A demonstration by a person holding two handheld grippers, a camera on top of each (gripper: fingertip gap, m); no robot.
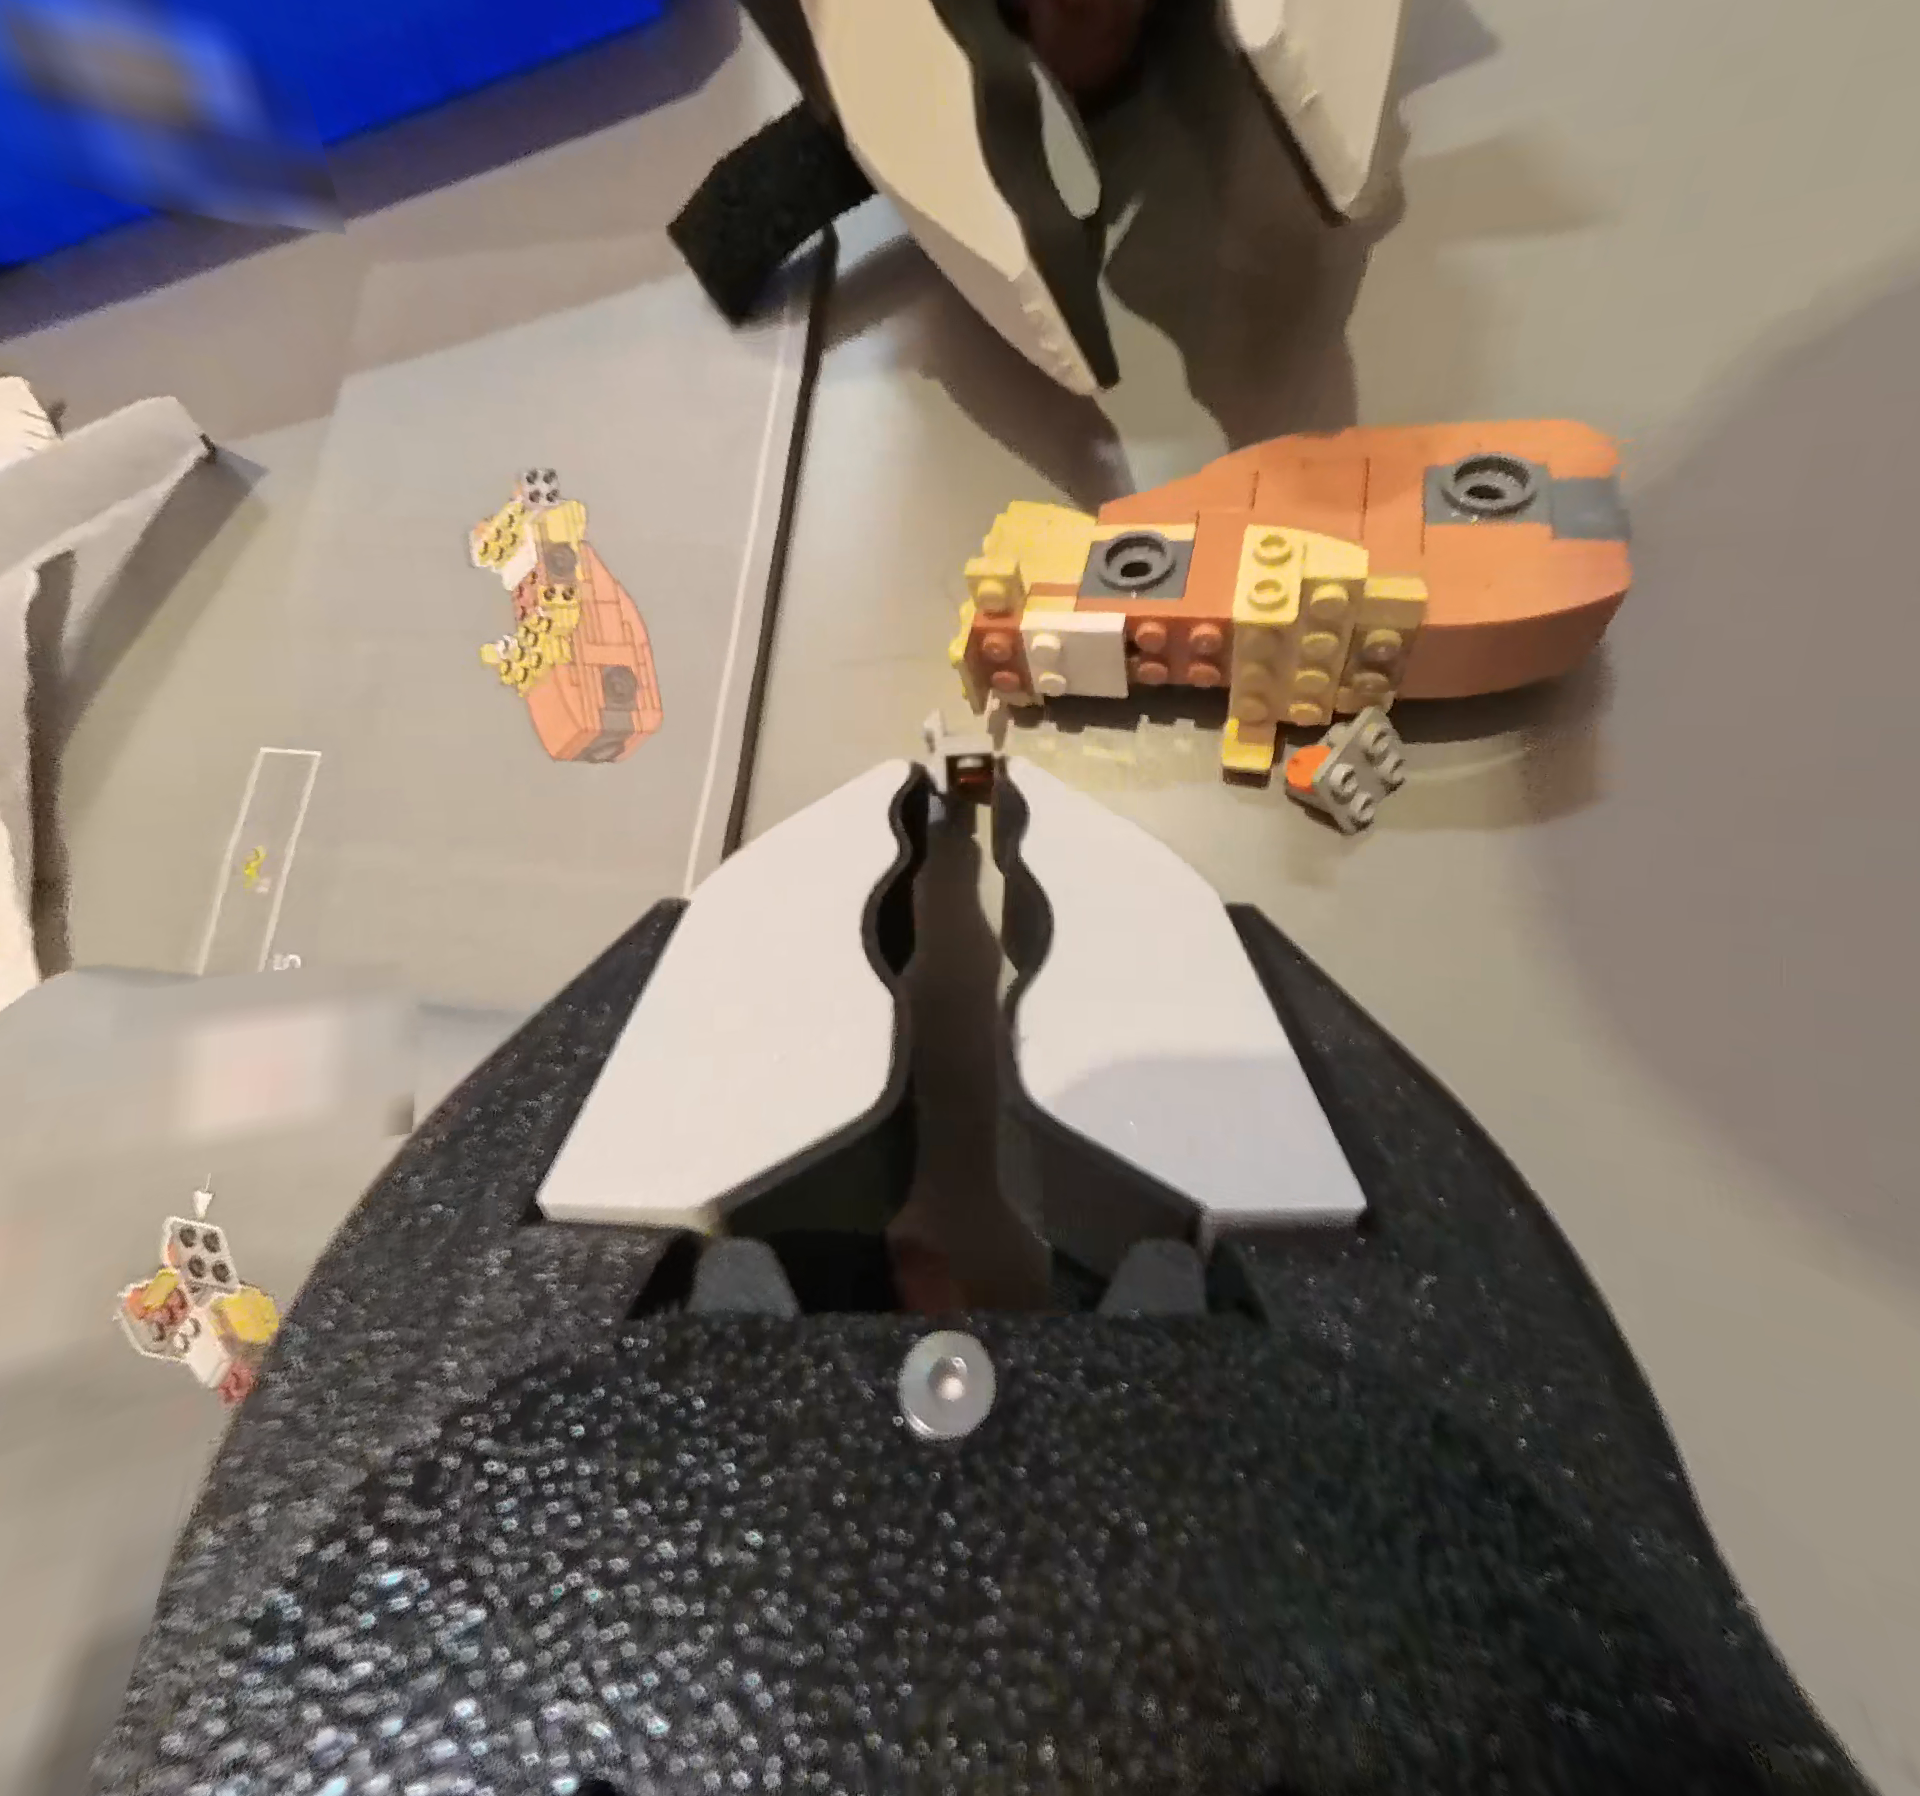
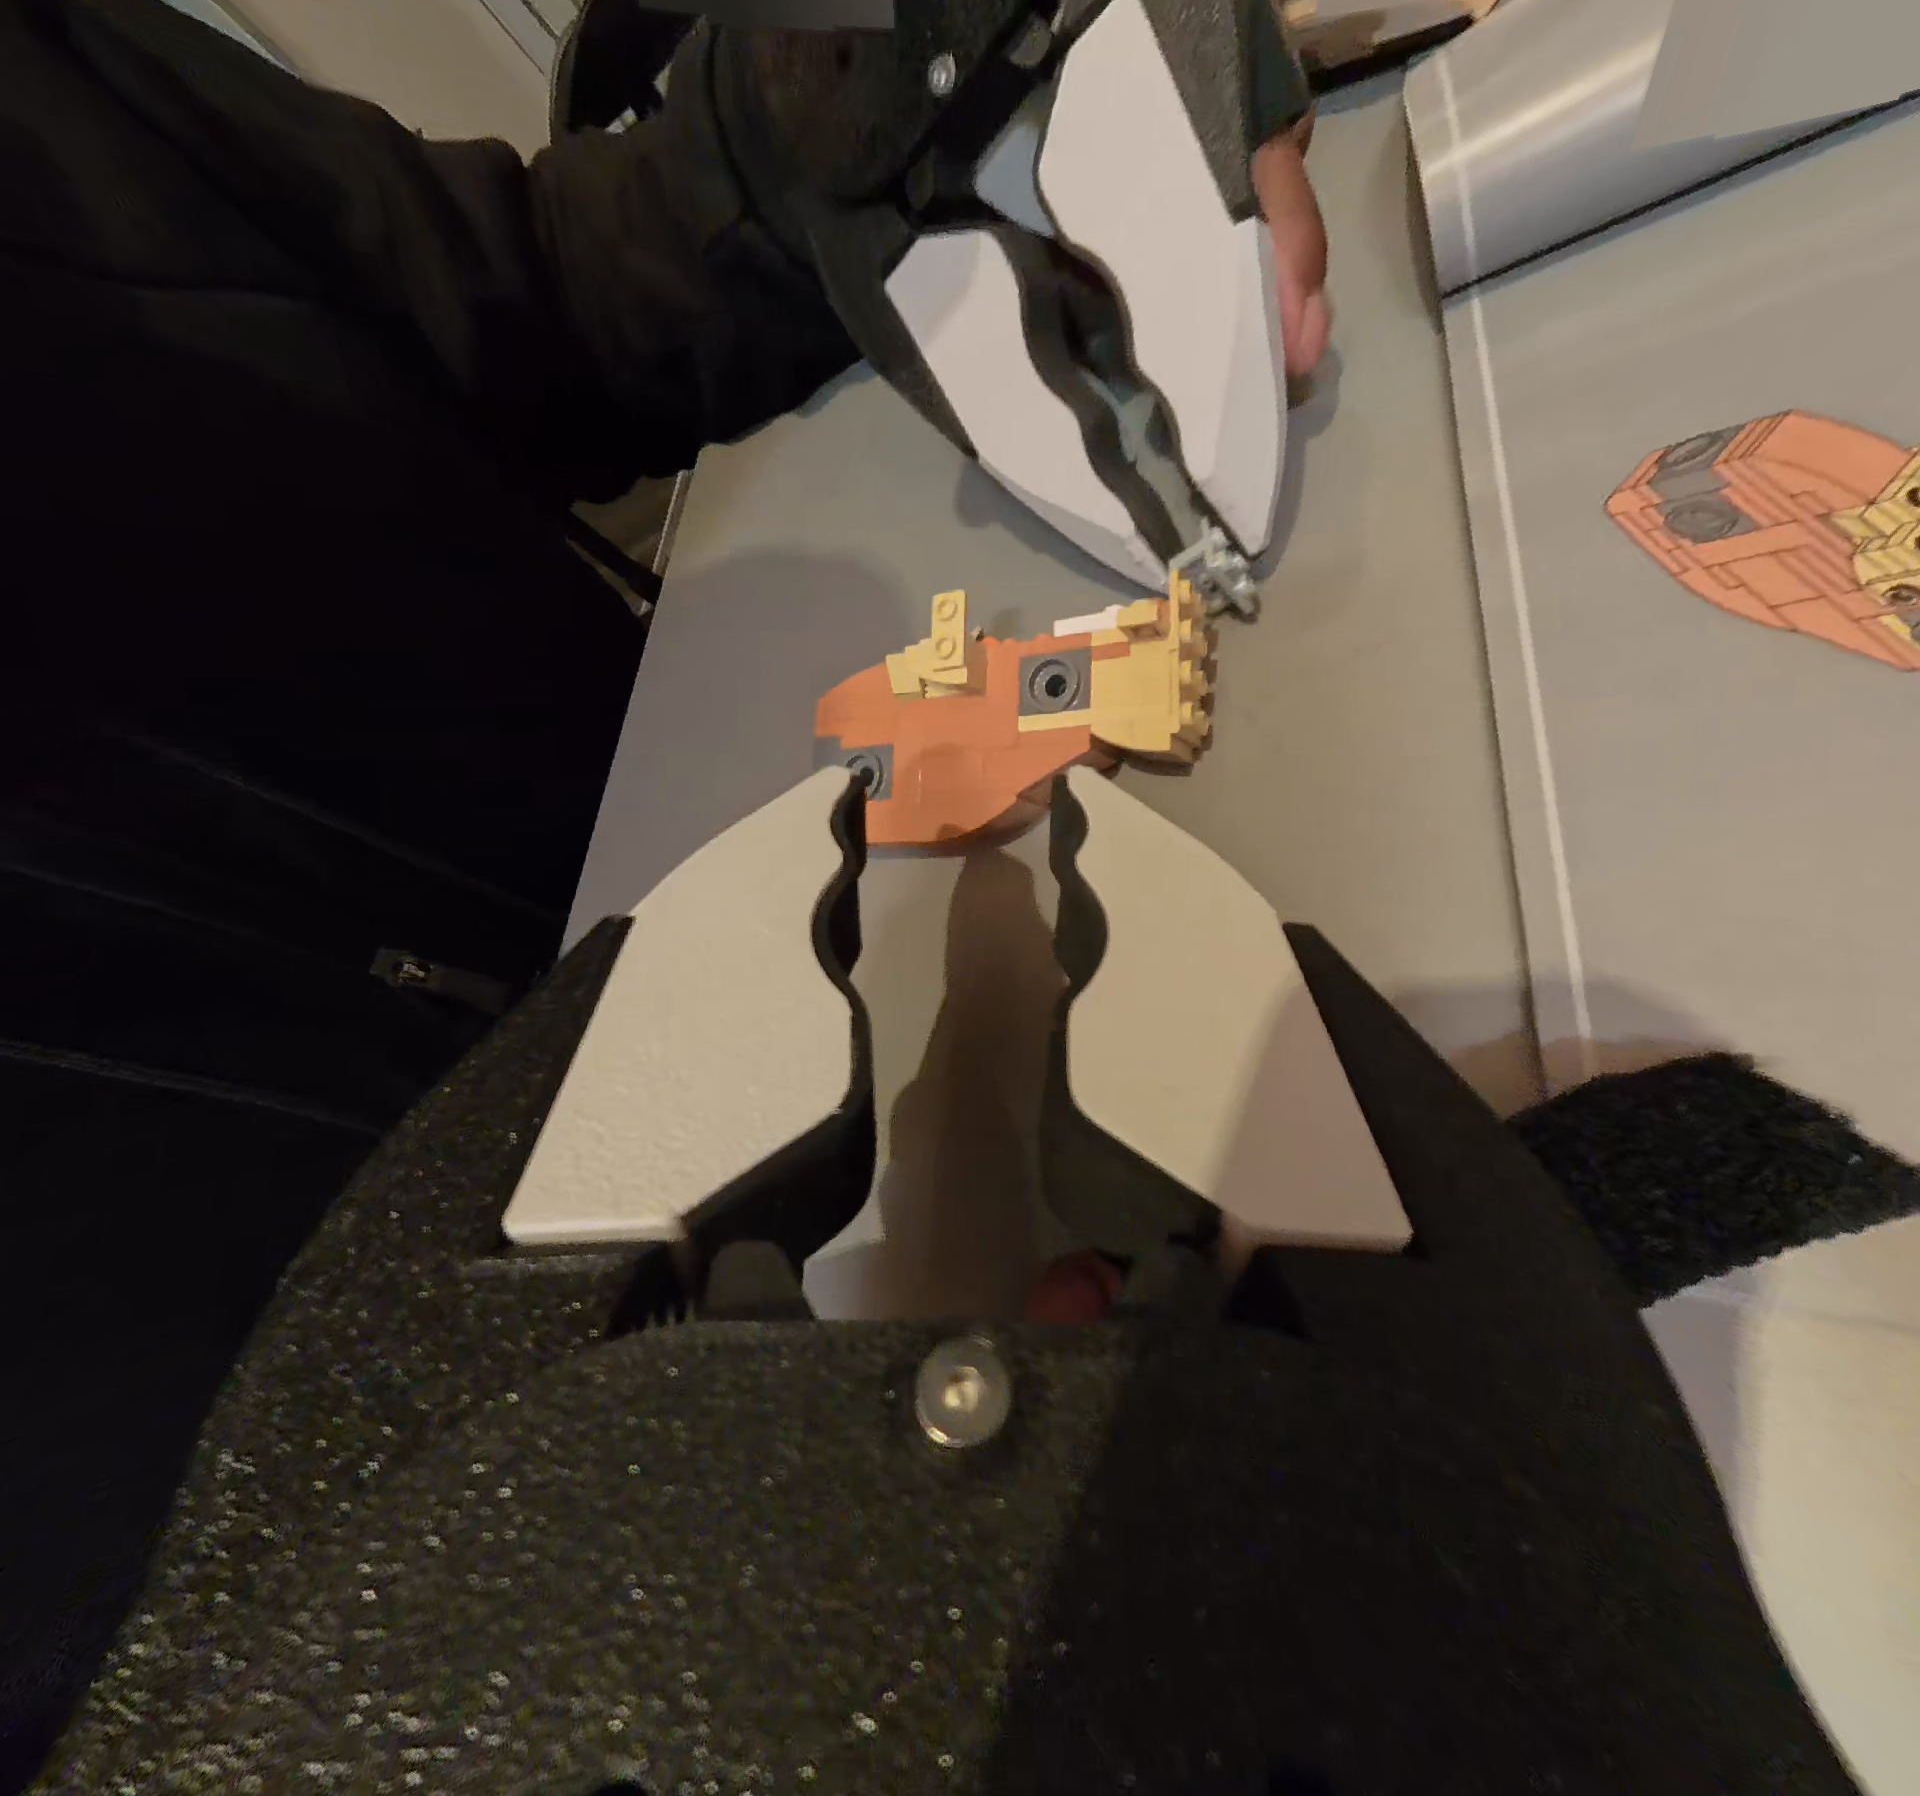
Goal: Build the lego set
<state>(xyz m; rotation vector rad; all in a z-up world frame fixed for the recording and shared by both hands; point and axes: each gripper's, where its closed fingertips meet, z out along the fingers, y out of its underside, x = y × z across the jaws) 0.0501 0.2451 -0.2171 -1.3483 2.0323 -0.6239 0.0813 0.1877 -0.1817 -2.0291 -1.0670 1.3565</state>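
Nearest the lens, our left claw (image 1: 961, 780) is pinching a small grey piece (image 1: 966, 770) at its very tips, fingers nearly pressed together around it. We are holding it low over the grey tabletop (image 1: 1558, 1019), just short of the model (image 1: 1299, 593), which is lying ahead and slightly to the right with its long axis running across our line of approach, yellow studded end toward us and to the left. A loose grey plate (image 1: 1356, 770) is sitting just beside that end.

Our right claw (image 2: 951, 790) is spread around the orange tail of the model, its fingers bracketing the rounded end; whether they are actually gripping it we cannot tell. We are judging the left claw to be the nearer one to the yellow end, so the piece needs to travel forward and rightward onto those studs. The instruction sheet (image 1: 520, 707) is lying off to the left.
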